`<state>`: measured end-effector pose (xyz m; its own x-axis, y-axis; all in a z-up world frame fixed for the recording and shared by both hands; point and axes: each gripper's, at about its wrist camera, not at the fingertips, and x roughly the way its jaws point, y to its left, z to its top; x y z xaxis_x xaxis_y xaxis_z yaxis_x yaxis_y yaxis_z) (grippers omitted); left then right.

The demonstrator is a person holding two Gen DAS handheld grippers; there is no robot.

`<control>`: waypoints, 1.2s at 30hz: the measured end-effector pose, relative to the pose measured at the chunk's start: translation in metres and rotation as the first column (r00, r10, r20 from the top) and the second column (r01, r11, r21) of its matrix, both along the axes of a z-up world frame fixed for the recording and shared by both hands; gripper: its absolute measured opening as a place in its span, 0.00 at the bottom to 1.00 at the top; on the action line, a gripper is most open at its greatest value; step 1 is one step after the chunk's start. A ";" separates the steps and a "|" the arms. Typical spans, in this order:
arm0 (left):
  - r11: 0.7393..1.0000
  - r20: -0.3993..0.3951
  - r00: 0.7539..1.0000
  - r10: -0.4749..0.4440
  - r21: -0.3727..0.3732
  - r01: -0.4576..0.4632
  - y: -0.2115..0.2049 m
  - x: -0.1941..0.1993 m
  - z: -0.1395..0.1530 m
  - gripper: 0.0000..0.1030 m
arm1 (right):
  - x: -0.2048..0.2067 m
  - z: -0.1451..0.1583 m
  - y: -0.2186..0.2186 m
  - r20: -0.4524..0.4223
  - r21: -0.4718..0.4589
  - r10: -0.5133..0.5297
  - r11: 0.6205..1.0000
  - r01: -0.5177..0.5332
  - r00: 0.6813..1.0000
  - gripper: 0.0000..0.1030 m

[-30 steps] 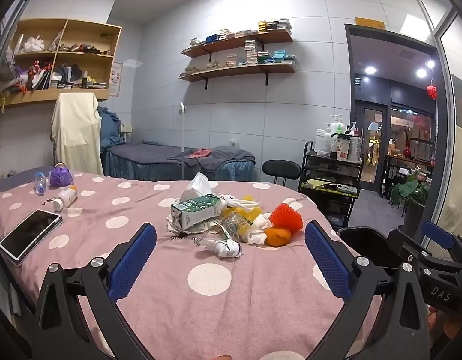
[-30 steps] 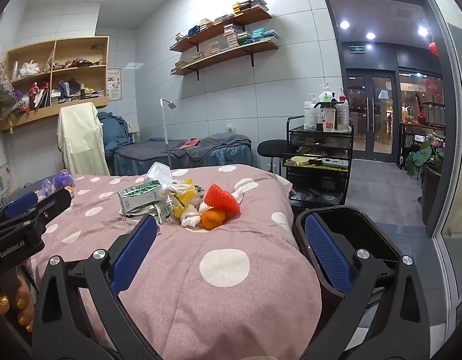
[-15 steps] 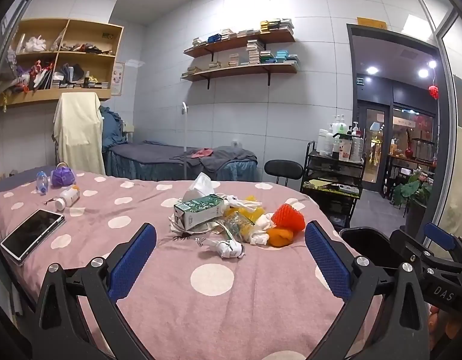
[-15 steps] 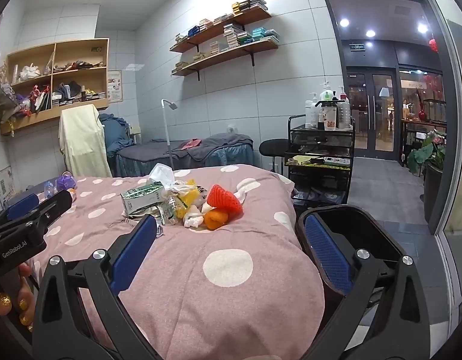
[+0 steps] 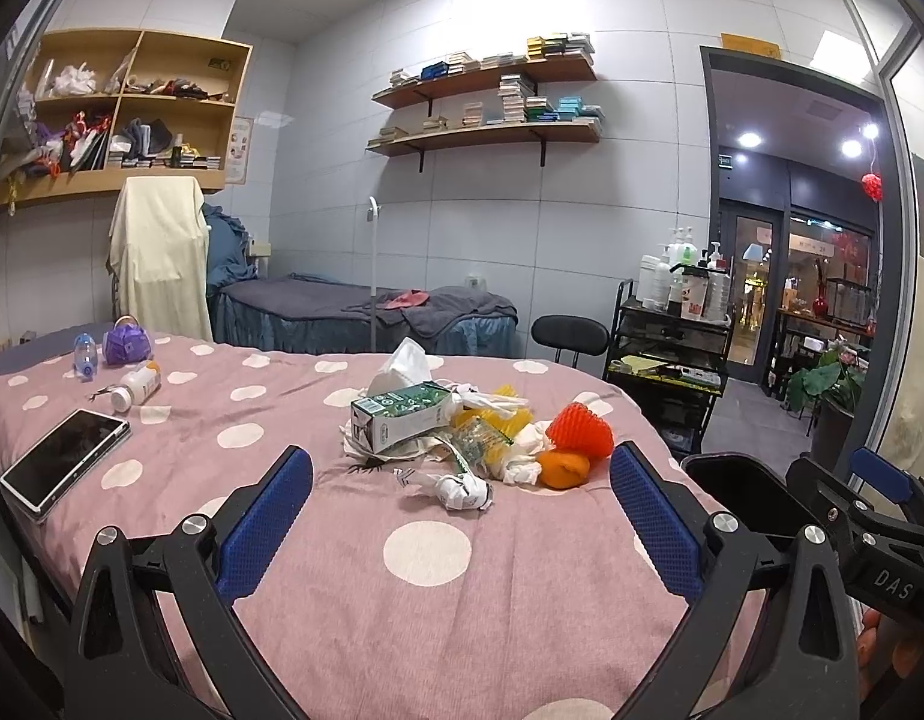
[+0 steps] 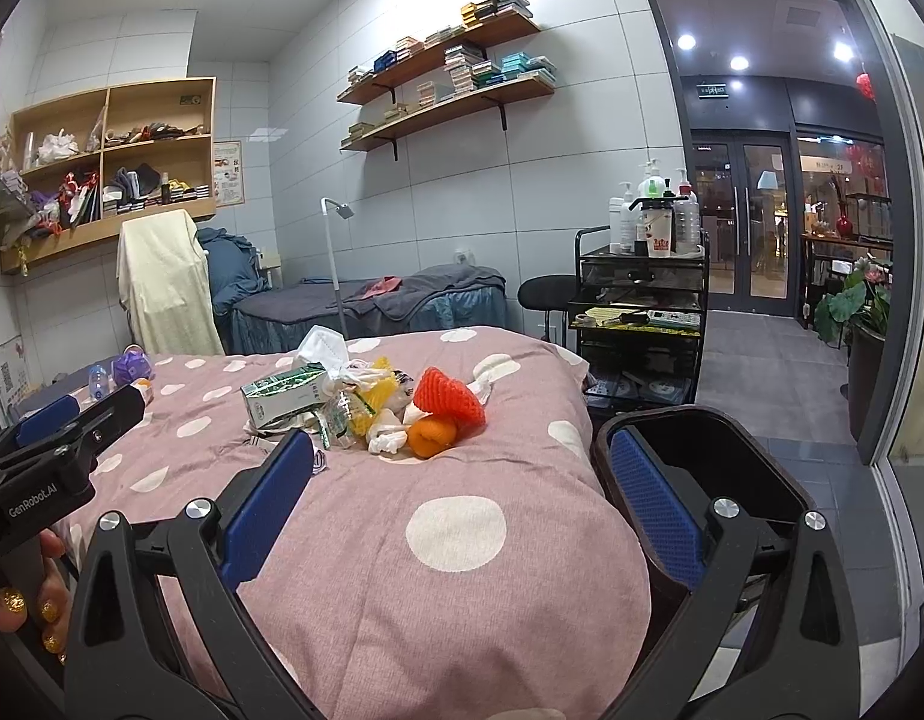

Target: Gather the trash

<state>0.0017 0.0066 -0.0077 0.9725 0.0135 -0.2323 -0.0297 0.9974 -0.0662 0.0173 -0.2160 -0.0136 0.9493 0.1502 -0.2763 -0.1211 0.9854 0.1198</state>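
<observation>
A pile of trash lies mid-bed on the pink polka-dot cover (image 5: 426, 552): a green and white carton (image 5: 399, 414), white tissue (image 5: 399, 366), yellow foam net (image 5: 498, 420), red foam net (image 5: 579, 432), orange peel (image 5: 561, 468) and a crumpled wrapper (image 5: 462, 489). The pile also shows in the right wrist view, with the carton (image 6: 282, 393) and red net (image 6: 447, 399). My left gripper (image 5: 459, 525) is open and empty, short of the pile. My right gripper (image 6: 459, 507) is open and empty, over the bed's right edge. A black bin (image 6: 702, 450) stands beside the bed.
A phone (image 5: 66, 456), a white pill bottle (image 5: 135, 387), a small blue bottle (image 5: 85, 354) and a purple item (image 5: 126, 342) lie on the bed's left side. A black trolley with bottles (image 6: 642, 312), a stool (image 5: 570, 336) and a second bed (image 5: 366, 312) stand behind.
Both grippers have crept slightly toward the trash pile; the pile sits a little nearer in both views. Jaws stay open.
</observation>
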 end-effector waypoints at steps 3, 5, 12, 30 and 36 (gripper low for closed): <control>1.000 -0.001 1.000 0.003 0.000 -0.003 0.000 0.000 0.000 0.94 | 0.000 0.000 0.000 -0.002 0.000 0.000 1.000 0.000 1.000 0.95; 1.000 -0.002 1.000 0.001 0.000 -0.001 0.000 0.000 0.001 0.94 | 0.000 -0.001 0.001 -0.004 0.000 0.002 1.000 -0.002 1.000 0.95; 1.000 -0.007 1.000 0.004 -0.004 -0.004 0.003 -0.002 -0.002 0.94 | 0.000 -0.002 0.001 -0.006 -0.001 0.002 1.000 -0.002 1.000 0.95; 1.000 -0.028 1.000 0.012 -0.014 -0.012 0.001 -0.001 -0.005 0.94 | 0.000 -0.006 0.002 -0.024 0.007 0.011 1.000 -0.010 1.000 0.95; 1.000 -0.025 1.000 0.012 -0.011 -0.012 0.002 -0.001 -0.005 0.94 | 0.000 -0.006 0.002 -0.026 0.008 0.012 1.000 -0.012 1.000 0.95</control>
<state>0.0006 0.0081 -0.0123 0.9663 0.0224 -0.2563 -0.0434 0.9961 -0.0766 0.0171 -0.2137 -0.0196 0.9398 0.1642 -0.2996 -0.1299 0.9828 0.1313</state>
